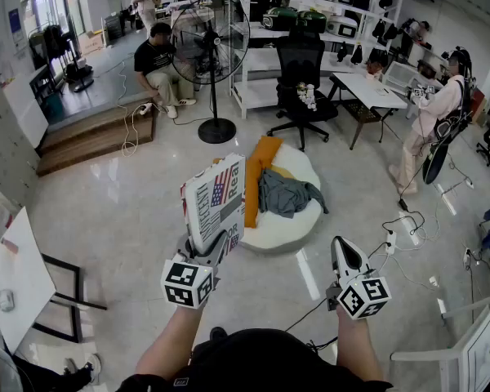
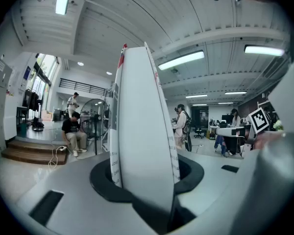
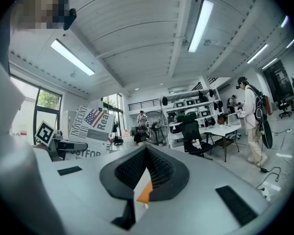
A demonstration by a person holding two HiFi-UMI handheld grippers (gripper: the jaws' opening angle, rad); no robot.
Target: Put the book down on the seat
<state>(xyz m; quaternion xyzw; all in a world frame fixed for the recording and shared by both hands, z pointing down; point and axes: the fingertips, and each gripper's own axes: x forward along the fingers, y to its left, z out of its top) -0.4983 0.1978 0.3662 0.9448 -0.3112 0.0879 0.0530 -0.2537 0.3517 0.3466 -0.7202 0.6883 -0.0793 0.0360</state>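
Note:
My left gripper [image 1: 215, 250] is shut on the bottom edge of a book [image 1: 216, 204], which stands upright with a white cover, a flag picture and large print. In the left gripper view the book [image 2: 139, 131] rises edge-on out of the jaws, with the dark pads pressing both of its sides. The seat [image 1: 300, 217] is a round white cushion on the floor just beyond the book; an orange pillow [image 1: 259, 174] and a grey garment [image 1: 284, 193] lie on it. My right gripper [image 1: 344, 253] is shut and holds nothing, low at the right. The book [image 3: 88, 131] also shows at the left of the right gripper view.
Behind the seat stand a pedestal fan [image 1: 211, 55] and a black office chair [image 1: 300, 80]. One person sits on a wooden step [image 1: 158, 68]; another stands at the right [image 1: 431, 125]. Cables [image 1: 404, 227] trail over the floor. A white table [image 1: 16, 276] is near my left.

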